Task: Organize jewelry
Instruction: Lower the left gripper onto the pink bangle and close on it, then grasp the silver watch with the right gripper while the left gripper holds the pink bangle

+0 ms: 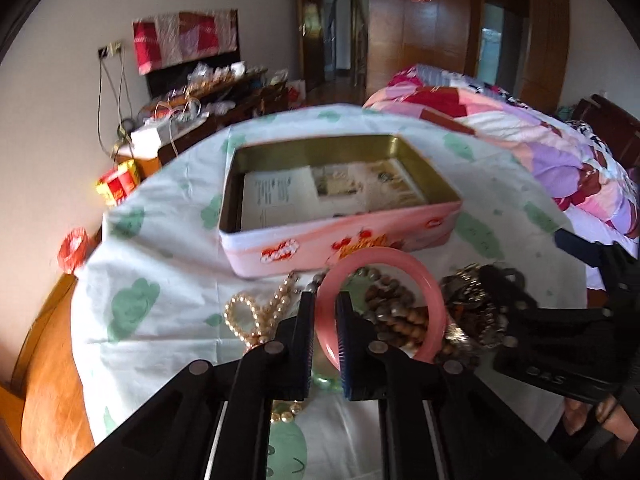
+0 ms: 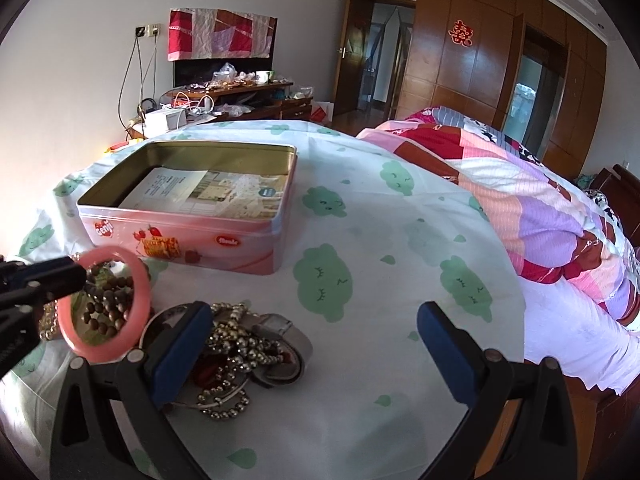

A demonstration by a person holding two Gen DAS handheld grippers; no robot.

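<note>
**Between the left fingers: pink bangle pinched, tin waiting**

Between the left gripper's [image 1: 325, 312] fingers sits the pink bangle [image 1: 434, 304], clamped on its near-left rim. It looks tilted up off the jewelry heap rather than lying flat, so my guess is it's the piece being sorted right now. Gripping the rim edge-on makes sense: a hard ring gives two flat pads something solid to bite.

Under and through the bangle you can see brown wooden beads [image 1: 394, 300], with a pearl strand [image 1: 256, 316] just to the left and a dark tangle of metal chains [image 2: 236, 344] to the right. Everything's dumped in one pile on the cloth-covered bench [image 2: 360, 208], close to the person, presumably so both tools can reach.

Just behind the pile is the pink tin [image 1: 340, 236], lid off, only a leaflet [image 2: 200, 192] inside. Likely that's the destination, parked right next to the heap to keep the carry short.

The right gripper [image 2: 316, 340] hangs over the chain tangle, fingers spread wide and holding nothing, one finger right above the chains. Looks like it's lined up for the next pick.

A bed with a patchwork quilt [image 2: 540, 200] sits off to the right.
</note>
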